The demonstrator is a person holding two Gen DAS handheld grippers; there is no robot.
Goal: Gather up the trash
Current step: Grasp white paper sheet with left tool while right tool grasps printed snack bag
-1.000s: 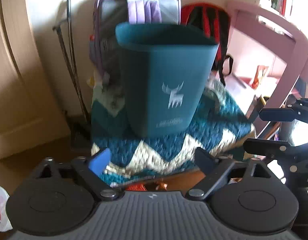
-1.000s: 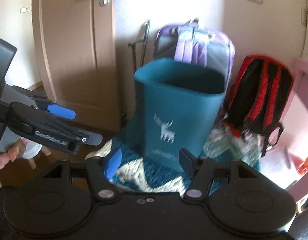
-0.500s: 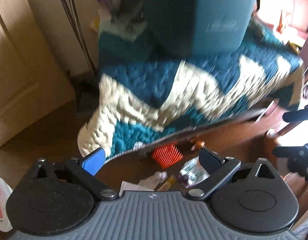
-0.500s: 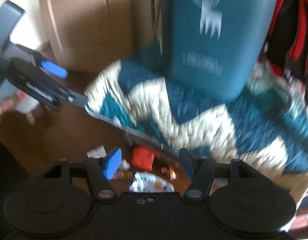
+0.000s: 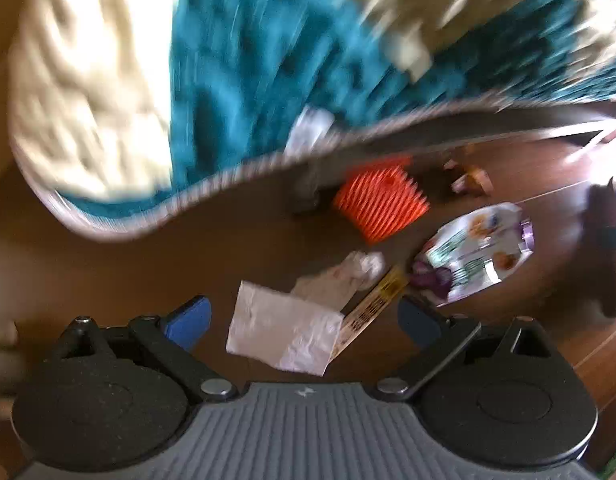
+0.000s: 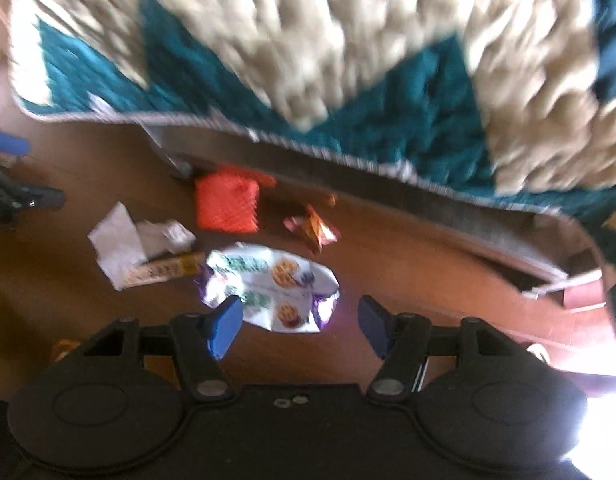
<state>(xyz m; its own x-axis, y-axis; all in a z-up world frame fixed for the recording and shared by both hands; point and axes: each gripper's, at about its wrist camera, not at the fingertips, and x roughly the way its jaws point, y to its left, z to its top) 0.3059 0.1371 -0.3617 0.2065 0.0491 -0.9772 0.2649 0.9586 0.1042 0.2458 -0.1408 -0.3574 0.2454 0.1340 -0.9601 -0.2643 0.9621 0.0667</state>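
Observation:
Trash lies on the brown floor by the bed. In the left wrist view, a white paper (image 5: pixel 285 330) sits between my open left gripper (image 5: pixel 303 320), with a crumpled tissue (image 5: pixel 348 276), a yellow wrapper (image 5: pixel 374 304), an orange pleated piece (image 5: pixel 382 202) and a white snack bag (image 5: pixel 474 254) beyond. In the right wrist view, my open right gripper (image 6: pixel 299 326) hovers just over the snack bag (image 6: pixel 271 284); the orange piece (image 6: pixel 227 204), white paper (image 6: pixel 115 240), tissue (image 6: pixel 167 234) and a small red-orange wrapper (image 6: pixel 314 230) lie further off. Both grippers are empty.
A teal and cream zigzag quilt (image 5: pixel 247 80) hangs over the bed edge above the trash, and shows in the right wrist view (image 6: pixel 348 60). The left gripper's fingers (image 6: pixel 11 196) show at the left edge of the right wrist view. A small wrapper (image 5: pixel 472 180) lies under the bed.
Both cameras have tilted down from the teal bin on the bed to the floor. The trash is now close under both grippers. Both grippers stay open.

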